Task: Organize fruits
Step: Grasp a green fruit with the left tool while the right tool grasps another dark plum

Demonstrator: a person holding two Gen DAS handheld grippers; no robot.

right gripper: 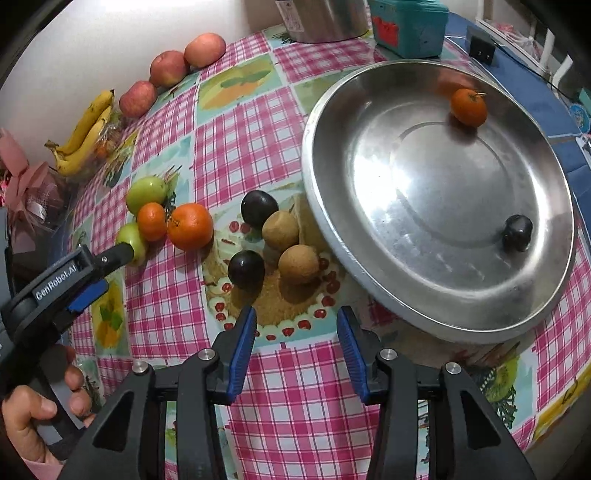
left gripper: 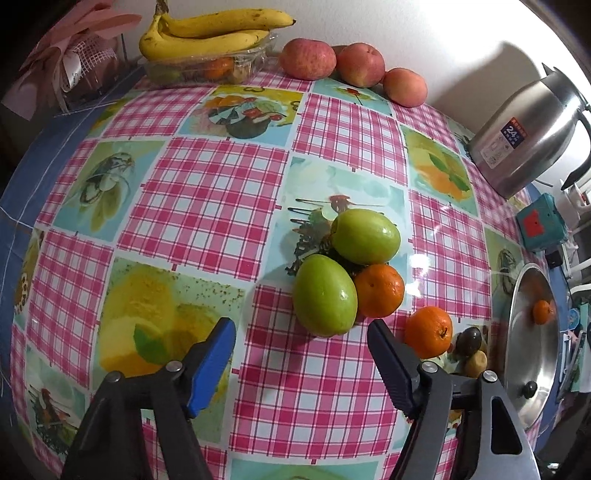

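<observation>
The left tool (left gripper: pixel 301 354), black-armed with blue pads, is pointing steeply down at the counter (left gripper: pixel 207 192), which is wearing a glossy pink-check cloth with printed fruit panels. Its jaws are standing apart with nothing between them; the pads are touching no fruit. Just ahead of them a smooth green oval fruit (left gripper: pixel 325 295) is lying against a second green fruit (left gripper: pixel 365 236) and a small orange mandarin (left gripper: pixel 379 290), the three touching in a cluster. Another orange mandarin (left gripper: pixel 428 331) is sitting just beside the right-hand pad.

The right tool (right gripper: pixel 297 350) is likewise hanging with its blue pads parted and empty, over bare cloth. Beyond it two dark purple plums (right gripper: pixel 246 268) and two brown round fruits (right gripper: pixel 298 264) are resting in a loose group next to the rim of a wide, shallow stainless-steel pan (right gripper: pixel 373 273). Inside the pan one orange mandarin (right gripper: pixel 468 107) is lying near the far wall, well apart from a black knob (right gripper: pixel 518 232).

In the right wrist view a person's hand (right gripper: pixel 33 413) is gripping the left tool's handle.

Along the far wall three reddish apples (left gripper: pixel 307 59) are lining up beside a bunch of yellow bananas (left gripper: pixel 207 33) lying on a clear plastic tray. A steel jug (left gripper: pixel 528 136) is standing at the counter's right edge.
</observation>
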